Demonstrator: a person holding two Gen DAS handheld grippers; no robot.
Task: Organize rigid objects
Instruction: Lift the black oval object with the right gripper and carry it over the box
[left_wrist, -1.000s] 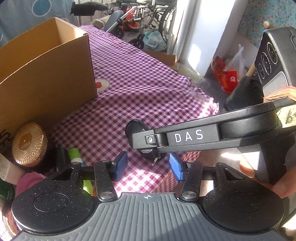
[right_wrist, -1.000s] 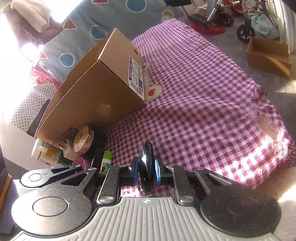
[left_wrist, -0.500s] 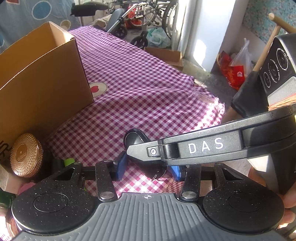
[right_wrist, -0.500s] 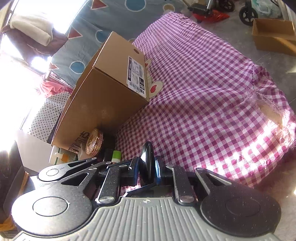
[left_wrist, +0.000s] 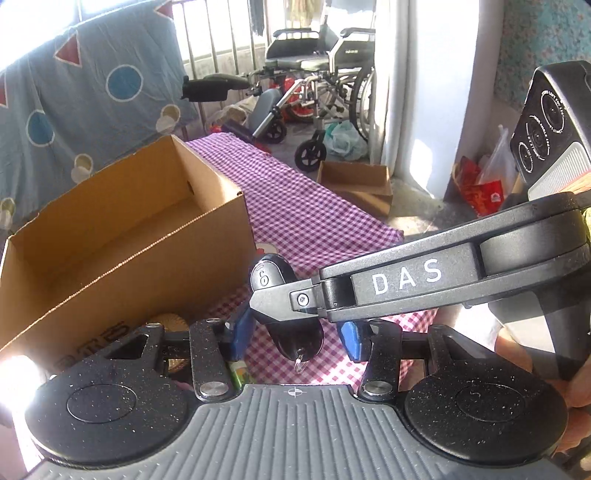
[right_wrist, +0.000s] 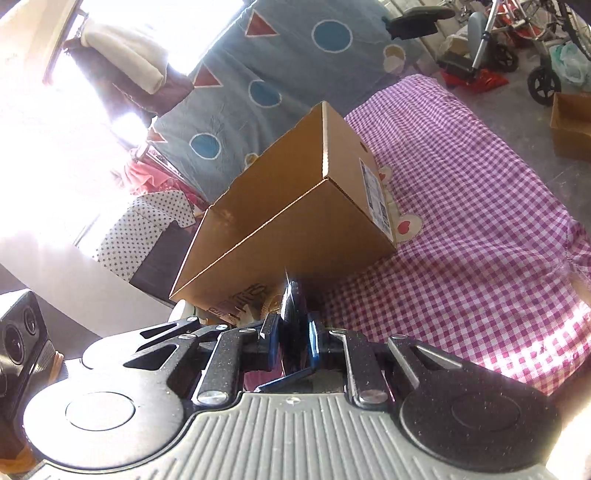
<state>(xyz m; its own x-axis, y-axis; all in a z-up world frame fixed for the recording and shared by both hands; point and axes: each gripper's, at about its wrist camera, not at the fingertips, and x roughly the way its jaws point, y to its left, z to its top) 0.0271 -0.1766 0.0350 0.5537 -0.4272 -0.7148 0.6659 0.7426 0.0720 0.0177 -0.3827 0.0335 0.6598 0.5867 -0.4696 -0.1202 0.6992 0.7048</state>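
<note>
One black car key fob hangs in the air, pinched edge-on between the right gripper's pressed-together pads. Around it, the left gripper's blue pads stand spread on either side, not touching. Just beyond sits an open cardboard box on purple checked cloth.

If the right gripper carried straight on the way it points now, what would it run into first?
Most likely the near side wall of the open cardboard box, which stands directly beyond the black key fob clamped in the right gripper. Depth is hard to judge through the fisheye, so it might just clear the rim instead.
</note>
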